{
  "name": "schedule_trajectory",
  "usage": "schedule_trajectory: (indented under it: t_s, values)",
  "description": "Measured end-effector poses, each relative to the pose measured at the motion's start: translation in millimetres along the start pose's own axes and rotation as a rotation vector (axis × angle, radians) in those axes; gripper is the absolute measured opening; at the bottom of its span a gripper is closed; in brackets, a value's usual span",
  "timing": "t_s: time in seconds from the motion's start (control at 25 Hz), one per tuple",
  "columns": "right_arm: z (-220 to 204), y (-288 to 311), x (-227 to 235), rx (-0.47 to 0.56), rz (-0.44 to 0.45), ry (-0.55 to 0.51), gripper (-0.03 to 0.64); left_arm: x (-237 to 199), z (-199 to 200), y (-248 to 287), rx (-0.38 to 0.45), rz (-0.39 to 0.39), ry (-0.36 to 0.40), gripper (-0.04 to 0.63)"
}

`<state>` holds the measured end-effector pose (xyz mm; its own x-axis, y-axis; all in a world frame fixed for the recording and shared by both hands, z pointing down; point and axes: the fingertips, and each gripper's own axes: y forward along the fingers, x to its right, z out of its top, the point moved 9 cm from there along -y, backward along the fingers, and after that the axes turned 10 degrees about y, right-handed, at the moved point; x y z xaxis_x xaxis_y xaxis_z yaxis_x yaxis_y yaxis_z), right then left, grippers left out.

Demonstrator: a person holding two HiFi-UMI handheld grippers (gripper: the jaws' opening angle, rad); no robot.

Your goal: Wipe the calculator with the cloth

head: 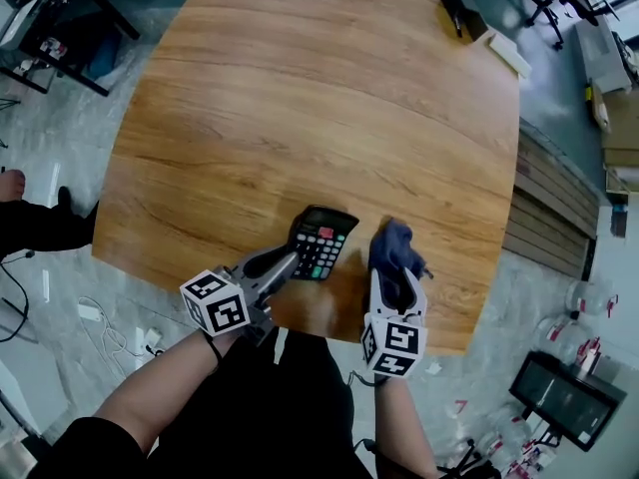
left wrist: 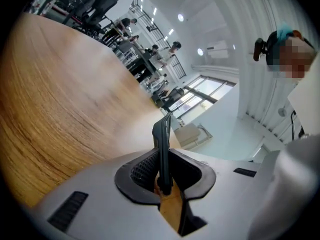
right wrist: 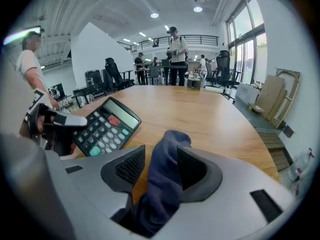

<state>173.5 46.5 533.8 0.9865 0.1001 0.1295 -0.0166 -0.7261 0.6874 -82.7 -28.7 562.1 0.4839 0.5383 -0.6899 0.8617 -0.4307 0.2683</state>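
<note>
Left tool [head: 296, 259] clamps calculator [head: 324, 239] edge — right tool [head: 399, 283] apart, cloth [head: 392, 245] seemingly loose between.

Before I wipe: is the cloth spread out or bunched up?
Bunched up: the cloth stands as a crumpled roll between the right gripper's open jaws, not flat on the table.
</note>
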Motion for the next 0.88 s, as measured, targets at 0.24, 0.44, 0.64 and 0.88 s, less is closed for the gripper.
schedule_trajectory:
  t_s: [0.24,0.44,0.64,0.88]
  values:
    - [-27.1,19.0,17.1,-0.178,-0.077,-0.009,0.155,5.9,-0.4,0.7,0.023,-0.024,-0.052,0.069]
    - [-25.7,22.9,20.7,-0.166,-0.110,0.012,0.154,8.4,0.5,0.4,0.027,-0.030,-0.055,0.069]
    - [-25.1,22.5,28.0,-0.153,-0.130,0.002,0.056,13.3,1.8,2.0,0.025,-0.040,-0.041,0.069]
    - [-17.5,9.3,27.4,-0.089,-0.077,0.014,0.040,22.9,4.1,3.2,0.044,-0.050,-0.048,0.069]
